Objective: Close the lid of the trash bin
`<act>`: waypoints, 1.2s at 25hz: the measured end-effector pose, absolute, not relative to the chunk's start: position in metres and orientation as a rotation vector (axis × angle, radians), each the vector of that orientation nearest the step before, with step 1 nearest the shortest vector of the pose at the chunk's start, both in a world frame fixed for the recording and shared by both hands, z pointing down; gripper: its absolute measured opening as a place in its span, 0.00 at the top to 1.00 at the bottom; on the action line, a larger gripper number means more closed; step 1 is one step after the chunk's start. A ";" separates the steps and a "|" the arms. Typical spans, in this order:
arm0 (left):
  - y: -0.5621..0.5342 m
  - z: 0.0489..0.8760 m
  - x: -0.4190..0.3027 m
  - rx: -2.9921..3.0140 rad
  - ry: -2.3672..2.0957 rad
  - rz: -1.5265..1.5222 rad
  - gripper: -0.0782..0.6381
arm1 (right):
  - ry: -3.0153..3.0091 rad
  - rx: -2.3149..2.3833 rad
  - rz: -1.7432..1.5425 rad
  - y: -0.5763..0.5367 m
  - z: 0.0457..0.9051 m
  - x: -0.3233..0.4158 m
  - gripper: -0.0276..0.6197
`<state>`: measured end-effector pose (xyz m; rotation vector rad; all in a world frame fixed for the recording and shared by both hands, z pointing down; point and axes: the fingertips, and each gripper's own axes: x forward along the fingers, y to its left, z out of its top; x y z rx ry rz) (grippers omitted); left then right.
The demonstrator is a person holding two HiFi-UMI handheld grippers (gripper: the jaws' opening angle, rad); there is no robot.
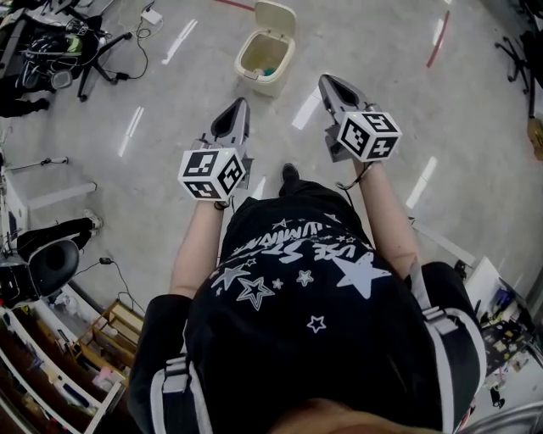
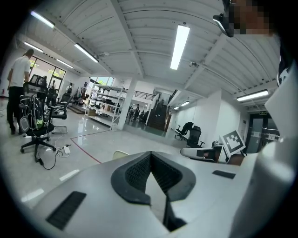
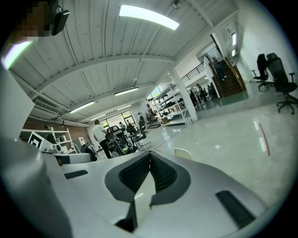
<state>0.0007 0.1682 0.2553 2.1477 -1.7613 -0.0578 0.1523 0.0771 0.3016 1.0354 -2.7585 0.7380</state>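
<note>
A cream trash bin stands on the floor ahead of me, its lid tipped up and back, something teal inside. My left gripper is held in the air short of the bin and a little to its left, shut with nothing in it. My right gripper hovers just right of the bin, also shut and empty. In the left gripper view only the lid's top edge peeks over the closed jaws. The lid's edge also shows in the right gripper view.
An office chair and cables sit at far left, with a power strip near them. A red floor line runs at upper right. Shelving lies lower left. A person stands by chairs in the distance.
</note>
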 end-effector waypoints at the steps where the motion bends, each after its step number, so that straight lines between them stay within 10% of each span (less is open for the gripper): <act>1: 0.162 0.255 0.002 2.146 -1.768 -0.055 0.88 | -2.760 1.040 0.743 0.070 0.302 0.155 0.95; 30: 0.003 0.273 -0.065 2.210 -1.668 -0.031 0.88 | -2.694 1.216 0.807 -0.071 0.317 0.105 0.95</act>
